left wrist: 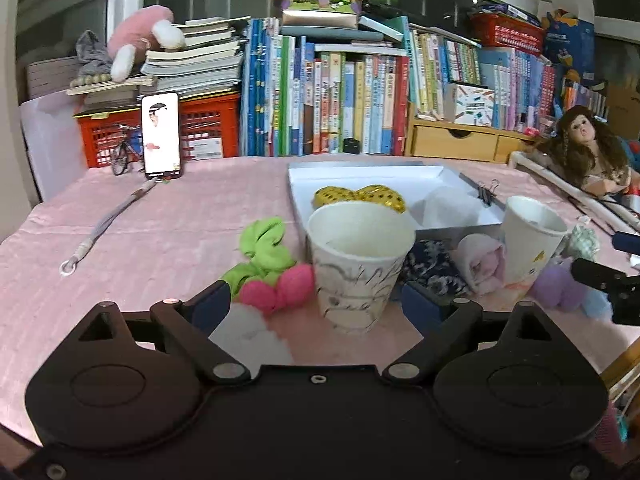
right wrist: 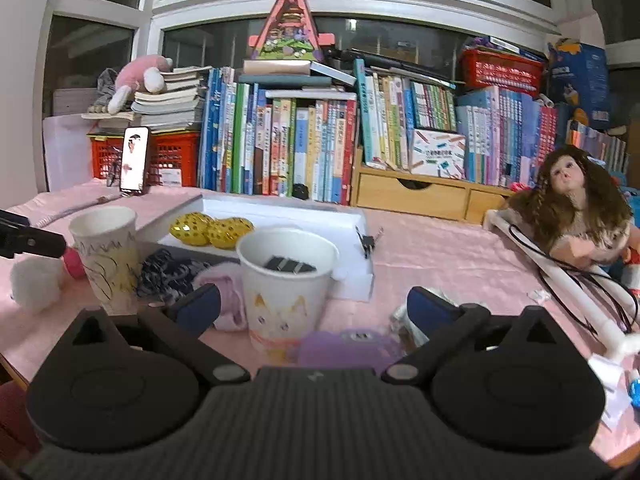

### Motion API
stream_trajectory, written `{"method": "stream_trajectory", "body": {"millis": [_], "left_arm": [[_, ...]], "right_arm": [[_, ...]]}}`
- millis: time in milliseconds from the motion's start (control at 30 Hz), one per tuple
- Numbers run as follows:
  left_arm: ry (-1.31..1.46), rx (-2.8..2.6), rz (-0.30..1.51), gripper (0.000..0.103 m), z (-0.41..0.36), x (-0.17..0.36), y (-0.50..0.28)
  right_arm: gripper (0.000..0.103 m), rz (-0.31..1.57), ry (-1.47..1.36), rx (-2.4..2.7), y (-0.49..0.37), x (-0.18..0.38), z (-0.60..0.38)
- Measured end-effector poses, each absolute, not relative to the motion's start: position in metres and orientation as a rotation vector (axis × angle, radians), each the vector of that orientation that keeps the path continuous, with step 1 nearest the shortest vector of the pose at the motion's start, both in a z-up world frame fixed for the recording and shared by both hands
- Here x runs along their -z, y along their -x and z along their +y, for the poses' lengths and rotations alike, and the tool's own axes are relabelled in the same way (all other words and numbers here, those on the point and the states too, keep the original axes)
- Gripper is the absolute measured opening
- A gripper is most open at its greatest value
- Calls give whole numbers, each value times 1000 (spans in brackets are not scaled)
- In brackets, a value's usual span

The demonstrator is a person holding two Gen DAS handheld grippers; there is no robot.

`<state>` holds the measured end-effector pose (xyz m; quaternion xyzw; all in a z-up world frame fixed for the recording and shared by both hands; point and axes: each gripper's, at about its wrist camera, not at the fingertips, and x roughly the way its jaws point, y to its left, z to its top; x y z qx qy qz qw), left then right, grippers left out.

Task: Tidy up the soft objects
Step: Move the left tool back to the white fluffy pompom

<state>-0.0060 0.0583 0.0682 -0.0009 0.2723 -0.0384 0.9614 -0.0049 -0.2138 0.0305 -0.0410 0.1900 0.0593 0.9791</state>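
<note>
Both grippers hang over the pink tablecloth (left wrist: 180, 216), and neither one grips anything. The left gripper (left wrist: 316, 304) has its blue pads spread wide, with the scribbled paper cup (left wrist: 356, 268) standing between them but untouched. The right gripper (right wrist: 314, 308) is just as wide, framing the cat-print paper cup (right wrist: 286, 292), pads clear of it on both sides.

Take the white tray (left wrist: 400, 172) as the landmark. Inside it sit the two gold spotted cushions (left wrist: 360, 198) and something pale and crumpled at its right end, which I cannot identify. That looks like the part of the job already done.

Everything else soft is outside, on the near side of the tray. The green and pink plush (left wrist: 272, 268) lies off its near left corner, beside the scribbled cup. A white fluffy ball (right wrist: 36, 284) sits further left of that. The dark floral cloth (left wrist: 432, 268) and the rolled pink towel (left wrist: 480, 264) lie against the tray's near edge, between the two cups. A purple plush (right wrist: 348, 348) rests near the tray's right corner, just in front of the cat-print cup and close under the right gripper.

The cat-print cup holds dark binder clips (right wrist: 290, 266), and no soft item sits in it; the scribbled cup looks empty from here.

So my read is early going: two pieces placed, at least five loose. Which container each belongs in, the scene does not settle.
</note>
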Motion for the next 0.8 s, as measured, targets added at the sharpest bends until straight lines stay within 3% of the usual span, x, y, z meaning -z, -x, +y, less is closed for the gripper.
{"method": "stream_trajectory", "body": {"millis": [800], "left_arm": [[-20, -89, 555, 97, 75, -8, 11]], "right_arm": [[103, 425, 91, 7, 6, 9, -231]]}}
